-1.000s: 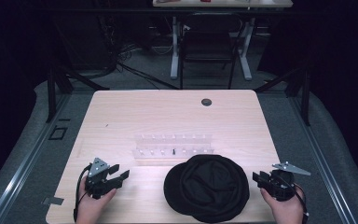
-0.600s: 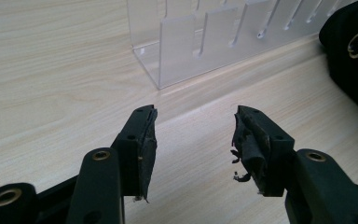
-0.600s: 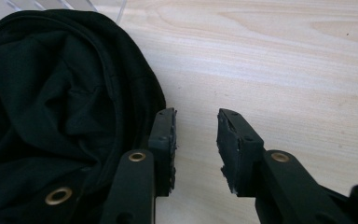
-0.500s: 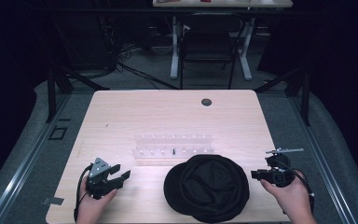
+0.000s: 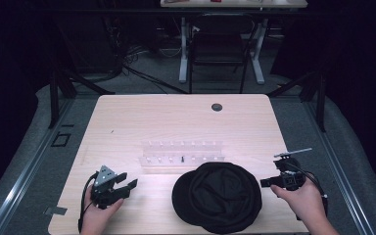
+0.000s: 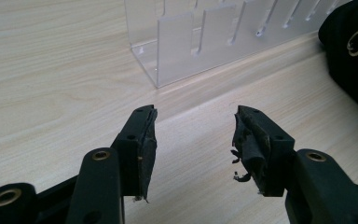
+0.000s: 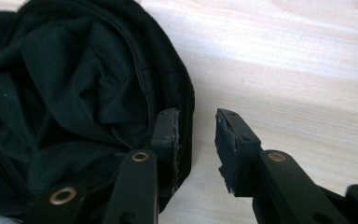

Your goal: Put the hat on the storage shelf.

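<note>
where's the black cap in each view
High view: black cap sits at the table's near edge, centre-right, in front of the clear rack.
Left gripper view: cap at the right edge, right of the rack.
Right gripper view: cap fills the left half.
Shared landmark: light wood tabletop.

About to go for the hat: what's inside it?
The black hat lies opening-up; only crumpled dark lining shows inside. Whatever might sit beneath the folds is hidden. The right tongs straddle its rim, not pressing.
</note>
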Demonstrator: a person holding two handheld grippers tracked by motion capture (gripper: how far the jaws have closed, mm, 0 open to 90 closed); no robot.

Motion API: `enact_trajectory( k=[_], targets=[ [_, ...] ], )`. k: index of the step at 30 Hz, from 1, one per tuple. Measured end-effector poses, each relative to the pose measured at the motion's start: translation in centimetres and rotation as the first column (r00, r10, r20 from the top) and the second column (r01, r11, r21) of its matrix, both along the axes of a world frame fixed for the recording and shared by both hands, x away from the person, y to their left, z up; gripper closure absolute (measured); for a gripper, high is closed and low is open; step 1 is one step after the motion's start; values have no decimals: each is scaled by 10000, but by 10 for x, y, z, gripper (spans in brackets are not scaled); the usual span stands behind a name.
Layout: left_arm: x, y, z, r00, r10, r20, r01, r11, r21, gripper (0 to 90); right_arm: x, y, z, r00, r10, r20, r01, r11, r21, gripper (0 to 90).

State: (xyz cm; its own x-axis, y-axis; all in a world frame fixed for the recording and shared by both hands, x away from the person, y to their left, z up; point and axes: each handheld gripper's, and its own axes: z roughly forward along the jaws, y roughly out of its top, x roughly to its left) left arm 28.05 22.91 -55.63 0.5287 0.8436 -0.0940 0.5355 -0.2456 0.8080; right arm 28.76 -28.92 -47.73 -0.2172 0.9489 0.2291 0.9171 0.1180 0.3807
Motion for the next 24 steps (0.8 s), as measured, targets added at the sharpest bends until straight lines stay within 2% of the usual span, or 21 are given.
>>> enact_trajectory(
  k=[5, 10, 15, 17, 18, 24],
  targets=[
    [0, 0, -1, 10000, -6, -14, 6, 10000, -8, 484, 5, 5, -9, 9988, 101, -481, -106, 9999, -105, 704],
    [0, -1, -1, 10000, -11, -21, 11, 10000, -13, 484, 9, 7, -15, 9973, 169, -717, -185, 9996, -208, 710],
    [1, -1, -1, 10000, -57, -75, 57, 10000, 32, 485, 13, 10, -23, 9941, 246, -1056, -247, 9997, -2, 723],
    [1, -1, -1, 10000, -48, -63, 49, 10000, 10, 484, 13, 12, -24, 9945, 178, -1033, -179, 9998, 9, 729],
    [1, -1, -1, 10000, -47, -70, 47, 10000, 17, 484, 15, 13, -26, 9925, 319, -1177, -330, 9994, -78, 735],
    [1, -1, -1, 10000, -56, -74, 56, 10000, 21, 484, 17, 14, -32, 9893, 311, -1424, -309, 9995, 39, 754]
  ],
)
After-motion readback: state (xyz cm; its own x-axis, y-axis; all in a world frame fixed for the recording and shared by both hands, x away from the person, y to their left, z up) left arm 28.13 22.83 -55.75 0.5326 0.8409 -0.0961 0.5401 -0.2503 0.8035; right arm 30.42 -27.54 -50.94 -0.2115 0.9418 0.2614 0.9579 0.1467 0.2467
